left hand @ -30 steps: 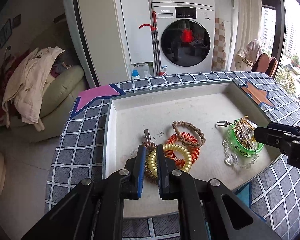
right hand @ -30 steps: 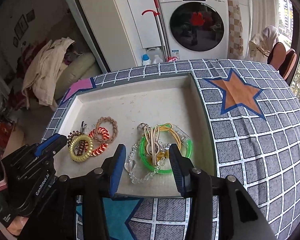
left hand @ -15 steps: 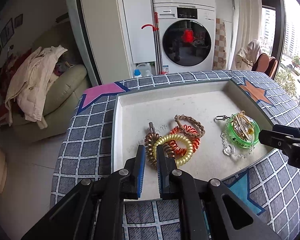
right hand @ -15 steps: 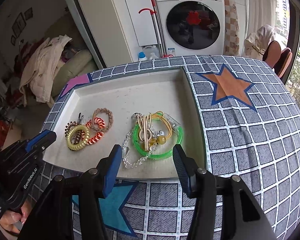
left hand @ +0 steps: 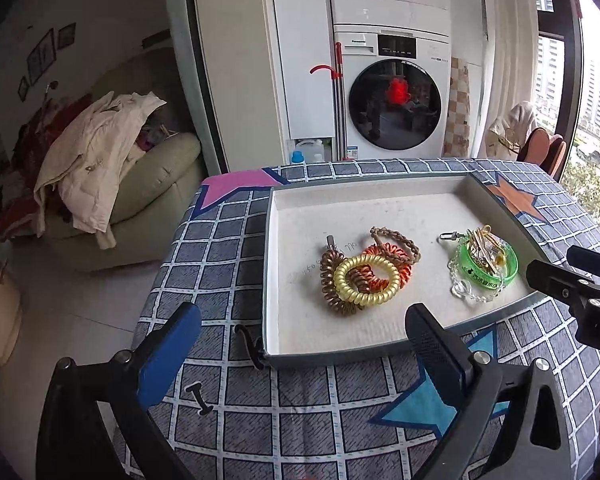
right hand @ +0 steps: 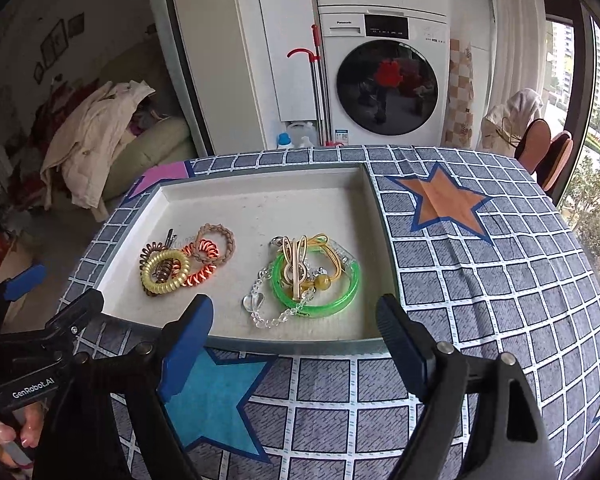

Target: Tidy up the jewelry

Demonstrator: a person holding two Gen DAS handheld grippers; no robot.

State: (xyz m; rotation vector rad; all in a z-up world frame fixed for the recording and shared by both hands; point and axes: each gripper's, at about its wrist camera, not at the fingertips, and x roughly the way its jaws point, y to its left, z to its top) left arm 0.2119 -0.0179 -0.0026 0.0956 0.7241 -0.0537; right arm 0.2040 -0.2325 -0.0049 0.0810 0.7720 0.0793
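Both my left gripper (left hand: 300, 340) and right gripper (right hand: 296, 332) gaped empty low in frame, jewelry heaped mid-tray (right hand: 260, 184); tangled yellow coil (left hand: 366, 282) risked dragging neighbours out.

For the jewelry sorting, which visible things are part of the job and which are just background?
Job: tray, yellow coil tie, orange coil tie, braided band, green bangle, crystal chain.
Background: washing machine, jacket, tablecloth.
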